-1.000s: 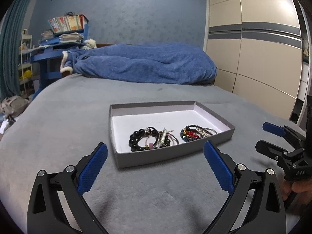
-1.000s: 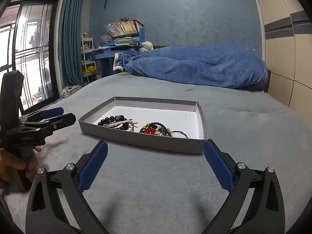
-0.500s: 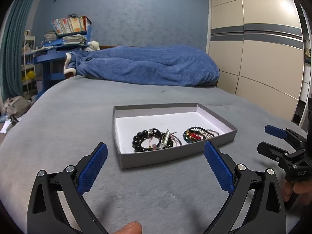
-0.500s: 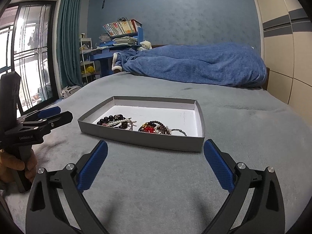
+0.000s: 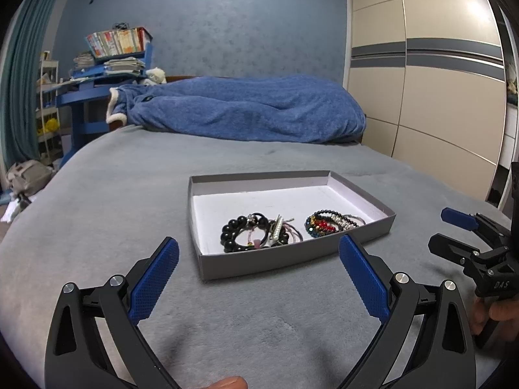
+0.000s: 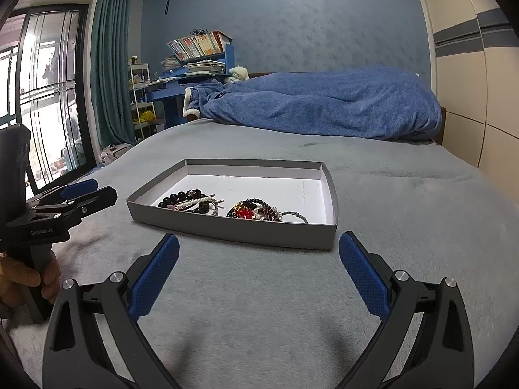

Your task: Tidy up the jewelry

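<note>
A shallow grey box (image 5: pixel 259 264) with a white inside lies on the grey bed cover; it also shows in the right wrist view (image 6: pixel 233 230). In it lie a black bead bracelet with hair ties and a clip (image 5: pixel 251 233) and a pile of coloured bead bracelets (image 5: pixel 327 222), also seen from the right (image 6: pixel 256 210). My left gripper (image 5: pixel 259 278) is open and empty, just short of the box's near wall. My right gripper (image 6: pixel 259 275) is open and empty, in front of the box. Each gripper shows in the other's view, the right (image 5: pixel 454 230) and the left (image 6: pixel 84 191).
A rumpled blue blanket (image 5: pixel 246 113) lies across the far end of the bed. A blue desk with books (image 5: pixel 107 74) stands at the back left. A wardrobe (image 5: pixel 438 97) lines the right side. A window and green curtain (image 6: pixel 107 64) are to the left.
Both grippers have drifted slightly; the box sits a little further right in the left wrist view. The jaws have stayed open. The jewelry has not moved.
</note>
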A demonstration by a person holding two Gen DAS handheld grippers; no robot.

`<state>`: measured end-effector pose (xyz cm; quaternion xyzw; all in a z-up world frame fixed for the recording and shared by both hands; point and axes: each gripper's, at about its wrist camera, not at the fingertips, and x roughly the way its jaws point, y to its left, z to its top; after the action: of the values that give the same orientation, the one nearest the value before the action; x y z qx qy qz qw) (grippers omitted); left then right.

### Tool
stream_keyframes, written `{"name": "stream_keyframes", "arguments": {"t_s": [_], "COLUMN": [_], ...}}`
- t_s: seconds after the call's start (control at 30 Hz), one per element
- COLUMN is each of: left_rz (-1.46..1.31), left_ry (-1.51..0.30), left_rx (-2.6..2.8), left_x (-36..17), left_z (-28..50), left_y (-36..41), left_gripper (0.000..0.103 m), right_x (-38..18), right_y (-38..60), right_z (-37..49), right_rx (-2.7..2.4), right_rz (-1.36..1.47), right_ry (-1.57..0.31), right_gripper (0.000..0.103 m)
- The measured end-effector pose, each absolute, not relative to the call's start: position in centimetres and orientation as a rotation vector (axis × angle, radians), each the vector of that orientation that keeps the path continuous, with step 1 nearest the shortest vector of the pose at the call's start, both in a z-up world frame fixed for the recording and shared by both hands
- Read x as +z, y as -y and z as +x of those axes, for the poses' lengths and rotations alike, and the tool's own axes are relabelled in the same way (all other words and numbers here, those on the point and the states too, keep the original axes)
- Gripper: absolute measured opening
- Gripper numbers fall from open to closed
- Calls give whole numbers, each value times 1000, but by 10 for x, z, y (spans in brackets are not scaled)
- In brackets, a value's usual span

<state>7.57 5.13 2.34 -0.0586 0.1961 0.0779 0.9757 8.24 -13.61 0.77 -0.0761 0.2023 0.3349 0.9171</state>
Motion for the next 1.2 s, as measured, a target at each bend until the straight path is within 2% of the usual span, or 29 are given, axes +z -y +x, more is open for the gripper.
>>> {"name": "stream_keyframes", "arguments": {"t_s": [1.2], "left_rz": [-116], "left_ry": [-404], "left_rx": [152], "left_x": [21], "left_z": [78], "left_y": [-52], "left_gripper": [98], "right_x": [5], "right_y": [136], "right_z": [82], "right_rx": [688], "right_rz": [-154], "right_ry": [-425], "right_gripper": [97]}}
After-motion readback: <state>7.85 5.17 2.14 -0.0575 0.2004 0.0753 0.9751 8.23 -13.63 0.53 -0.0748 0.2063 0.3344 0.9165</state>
